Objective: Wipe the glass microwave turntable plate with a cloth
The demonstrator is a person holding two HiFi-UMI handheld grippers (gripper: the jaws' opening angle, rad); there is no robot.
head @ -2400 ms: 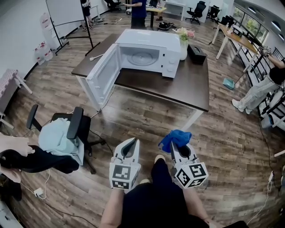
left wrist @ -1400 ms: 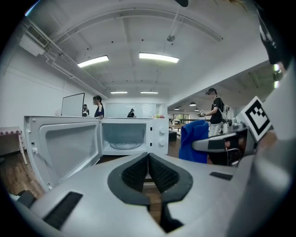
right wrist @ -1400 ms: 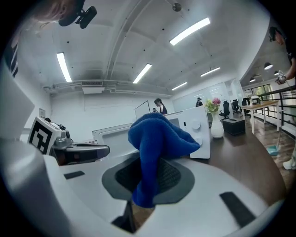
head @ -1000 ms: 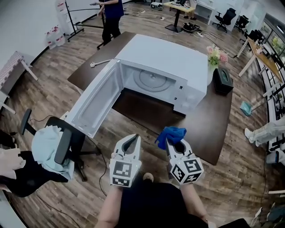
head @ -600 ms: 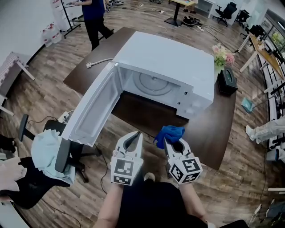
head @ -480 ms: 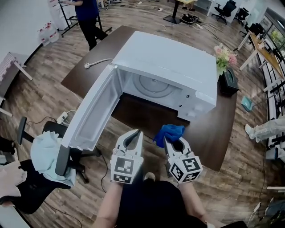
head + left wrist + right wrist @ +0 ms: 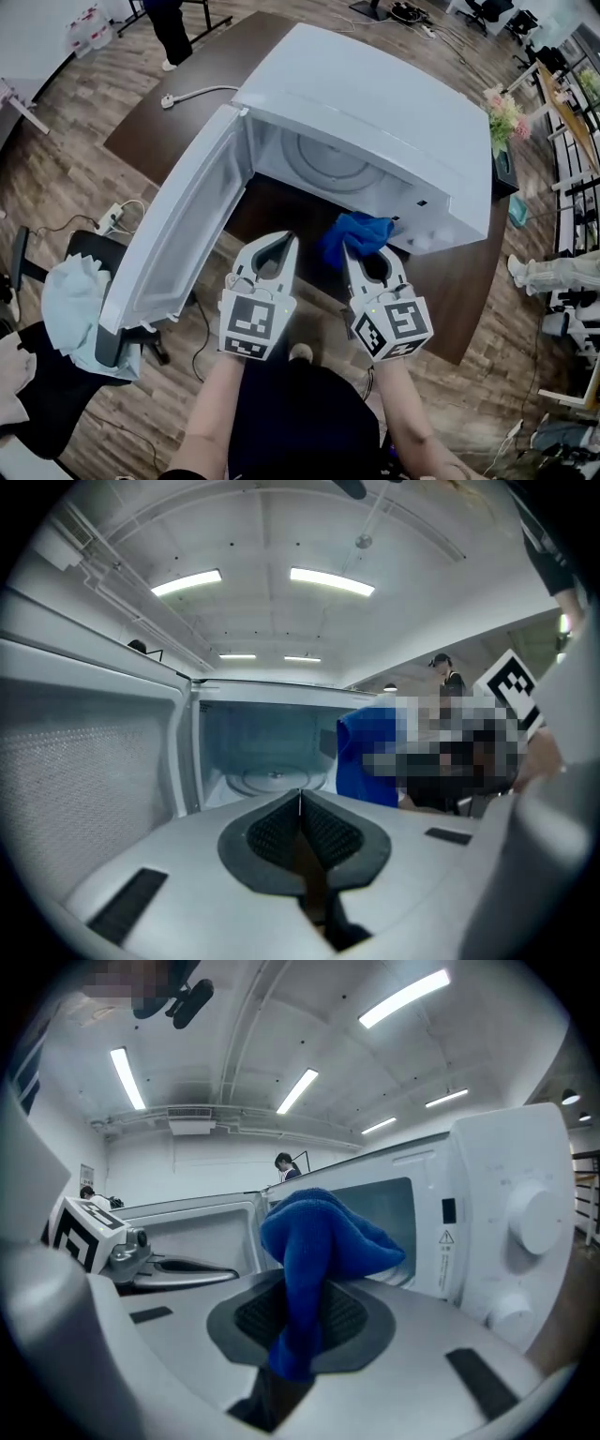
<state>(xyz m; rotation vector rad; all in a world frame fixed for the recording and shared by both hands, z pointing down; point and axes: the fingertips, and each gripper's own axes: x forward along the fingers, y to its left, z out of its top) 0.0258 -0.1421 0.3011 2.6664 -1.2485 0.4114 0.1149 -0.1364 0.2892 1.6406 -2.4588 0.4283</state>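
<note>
- Table (image 7: pixel 216 56): dark brown; it carries the microwave (image 7: pixel 375 94).
- Microwave: white, with its door (image 7: pixel 183 230) swung fully out to the left.
- Glass turntable plate (image 7: pixel 330 161): lies flat on the cavity floor, inside the microwave.
- Left gripper (image 7: pixel 287 238): jaws pressed together with nothing between them, held in front of the cavity.
- Right gripper (image 7: pixel 349 251): jaws pinch the blue cloth (image 7: pixel 356 234).
- Cloth: bunches up above the jaw tips, near the cavity's lower front edge and apart from the plate.

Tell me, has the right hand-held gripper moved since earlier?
Yes: the right hand-held gripper, shut on the blue cloth, has advanced toward the microwave, reaching its open front.
</note>
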